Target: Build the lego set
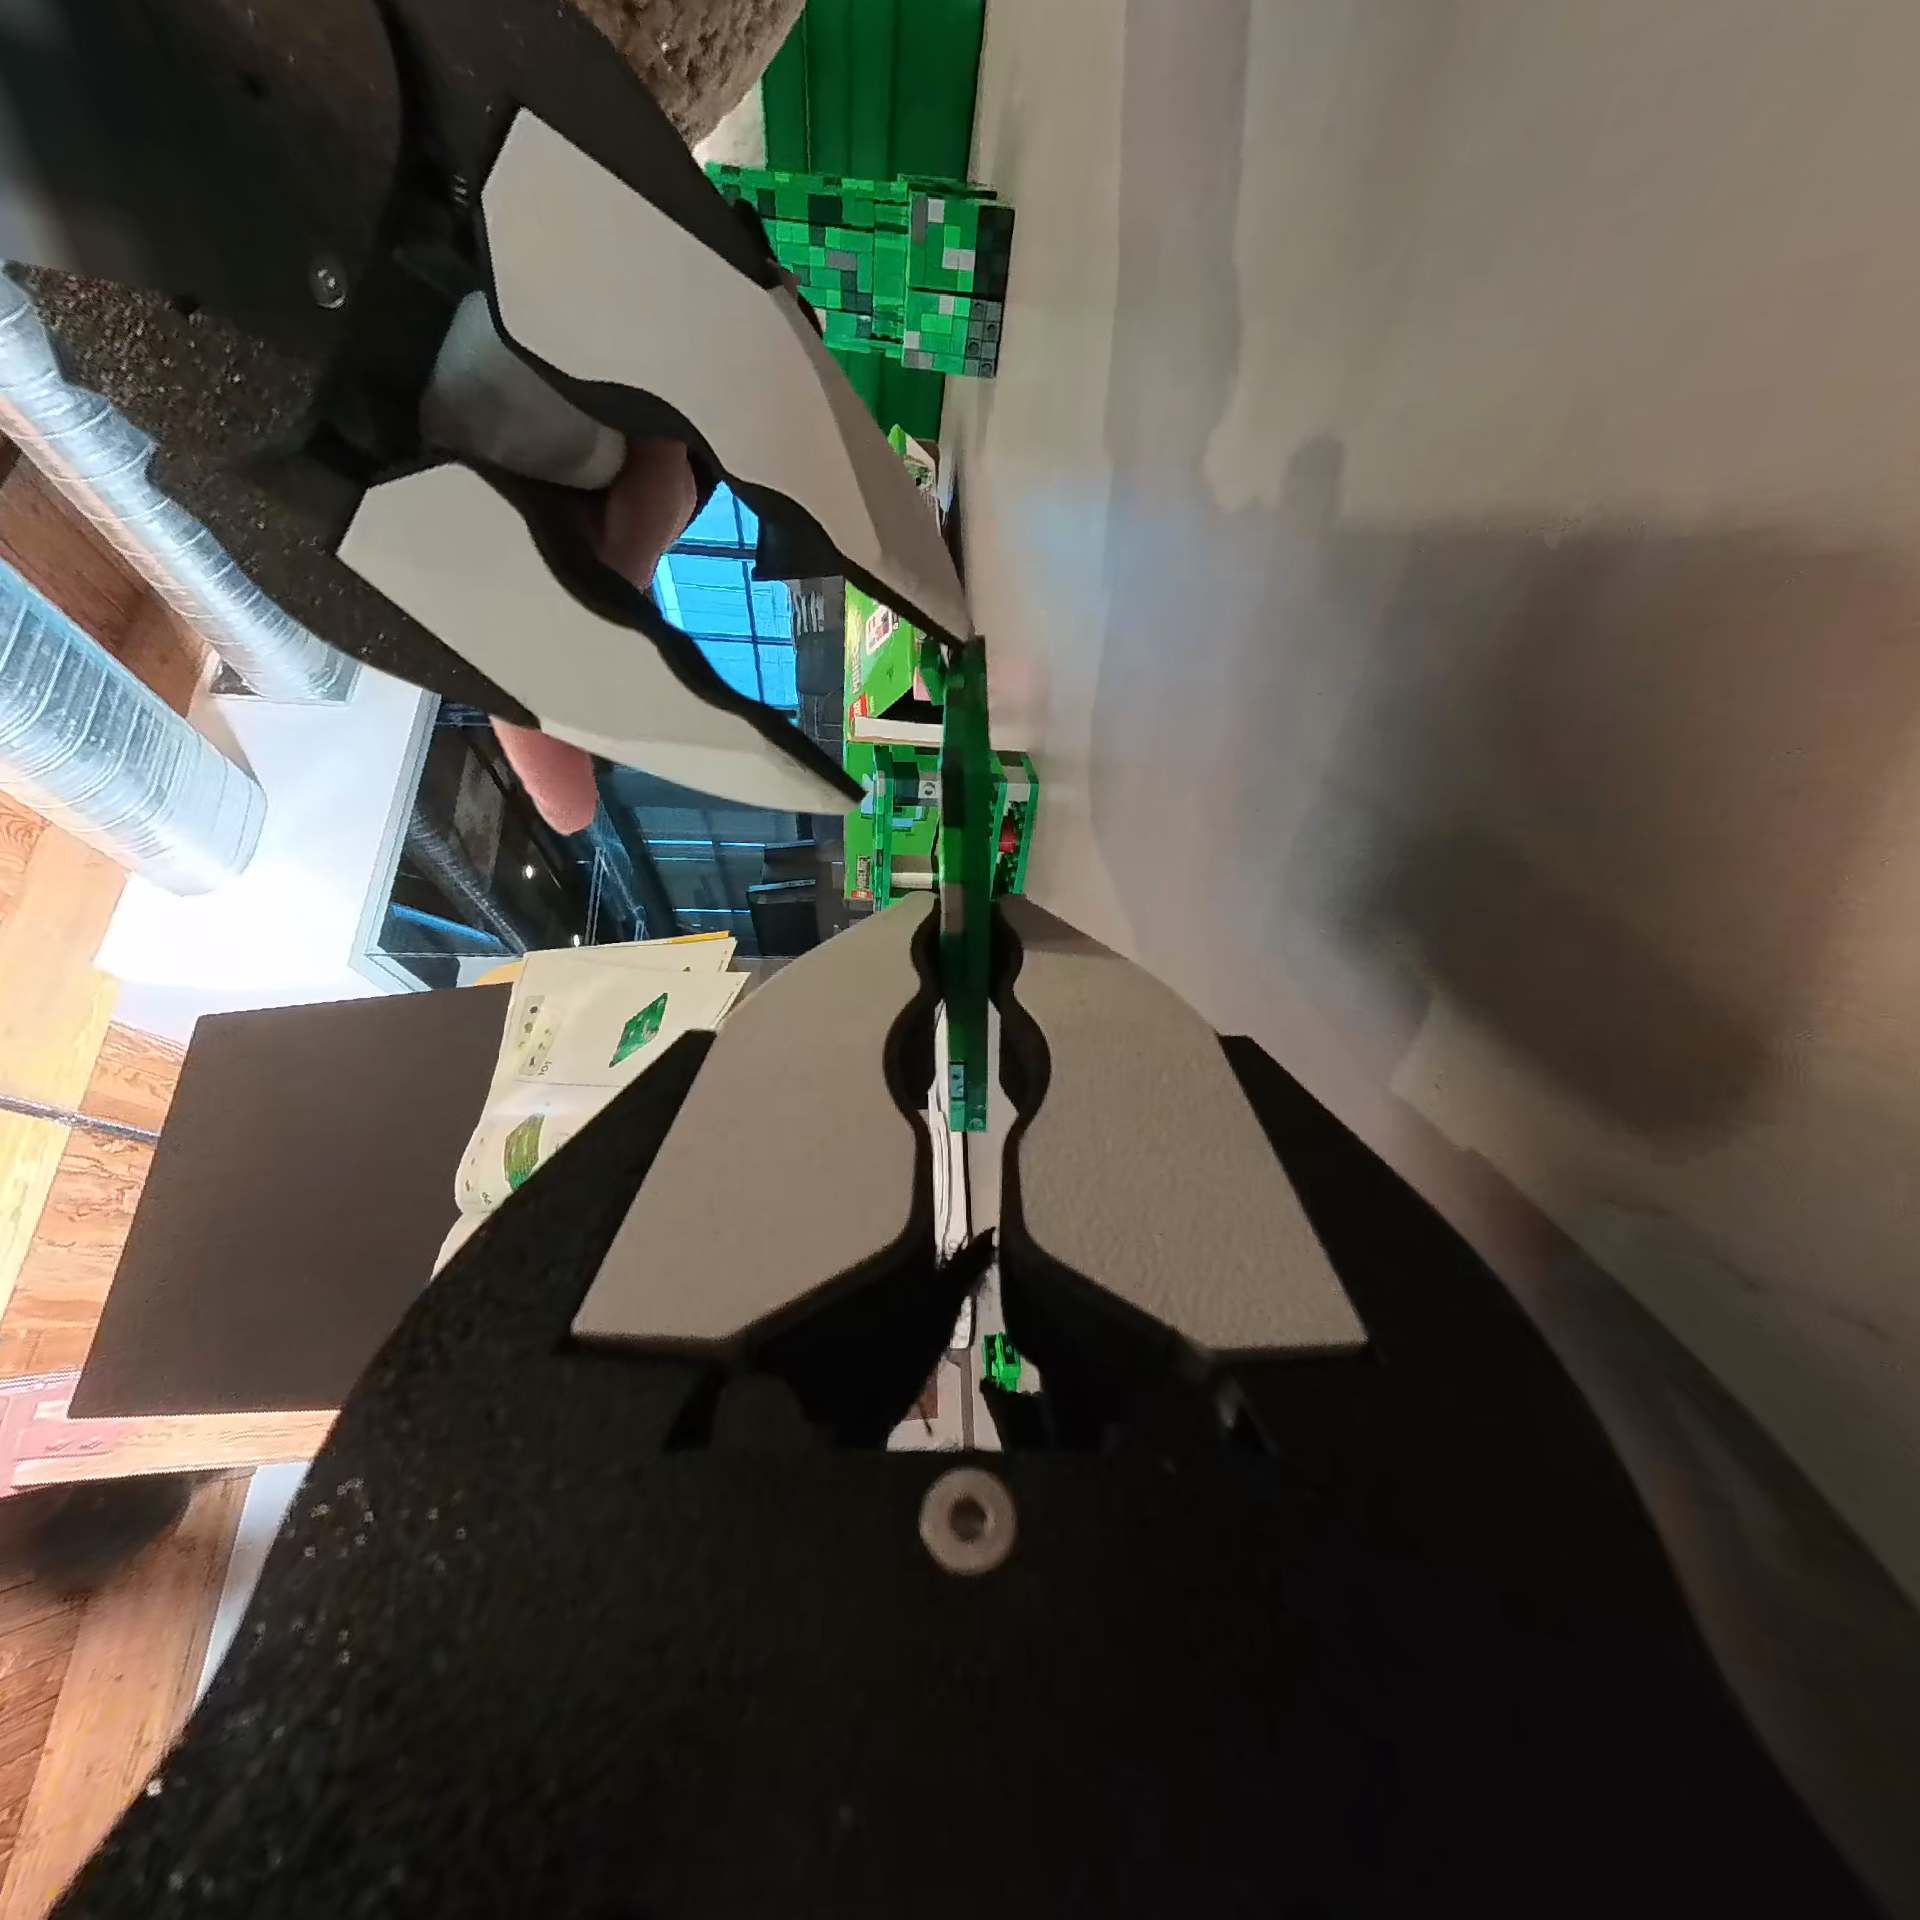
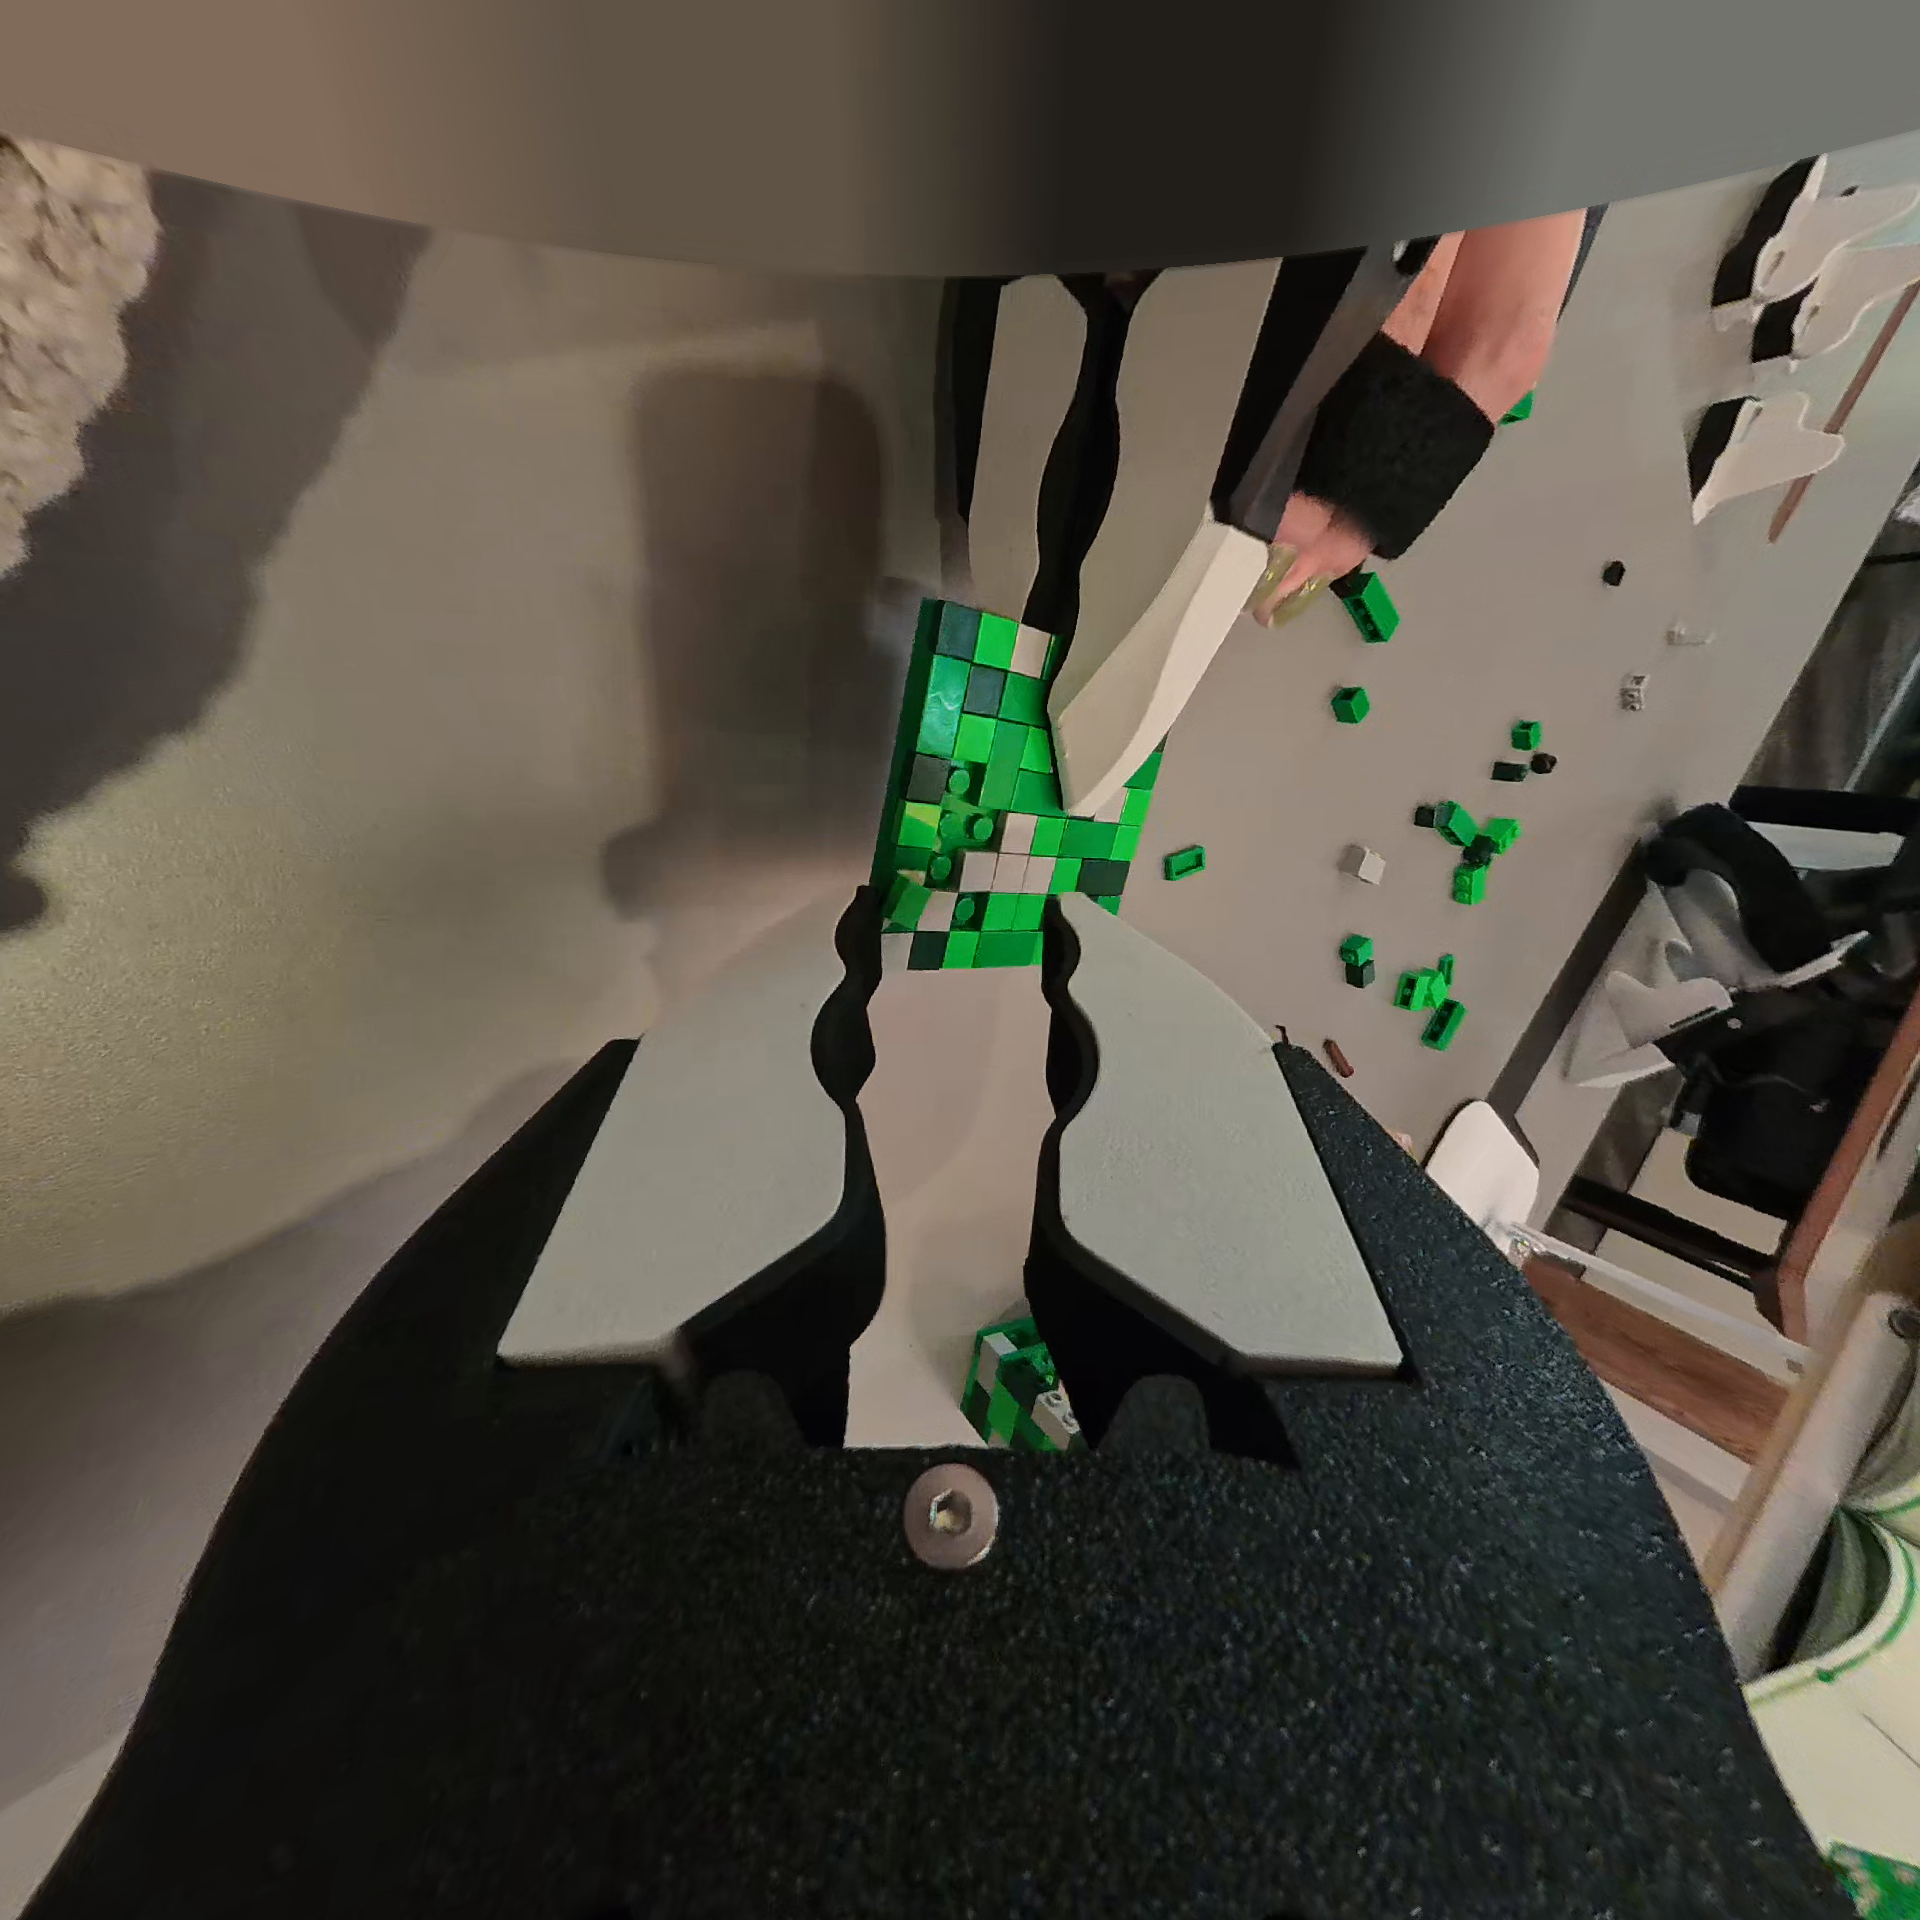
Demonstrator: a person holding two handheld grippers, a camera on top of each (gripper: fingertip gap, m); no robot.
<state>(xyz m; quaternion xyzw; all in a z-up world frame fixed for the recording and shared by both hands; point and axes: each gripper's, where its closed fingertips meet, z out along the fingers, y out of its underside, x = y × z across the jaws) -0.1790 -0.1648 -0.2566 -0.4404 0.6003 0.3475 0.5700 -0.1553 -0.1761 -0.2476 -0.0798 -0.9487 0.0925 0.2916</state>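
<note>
A flat green mosaic lego plate (image 2: 997,810) of green, dark green and grey tiles is held up off the grey table (image 2: 1299,727). In the left wrist view I see it edge-on (image 1: 964,935). My left gripper (image 1: 966,914) is shut on its near end. In the right wrist view it comes down from above, with one finger (image 2: 1132,665) lying over the plate. My right gripper (image 2: 958,909) is open, its tips at the plate's lower edge. In the left wrist view the right gripper (image 1: 914,717) has one tip touching the plate's far end.
A built green block model (image 1: 935,270) and the green set box (image 1: 883,665) stand farther along the table. An open instruction booklet (image 1: 613,1039) lies by a black board (image 1: 312,1195). Several loose green bricks (image 2: 1455,831) are scattered to the right. A small built piece (image 2: 1013,1382) lies under my right gripper.
</note>
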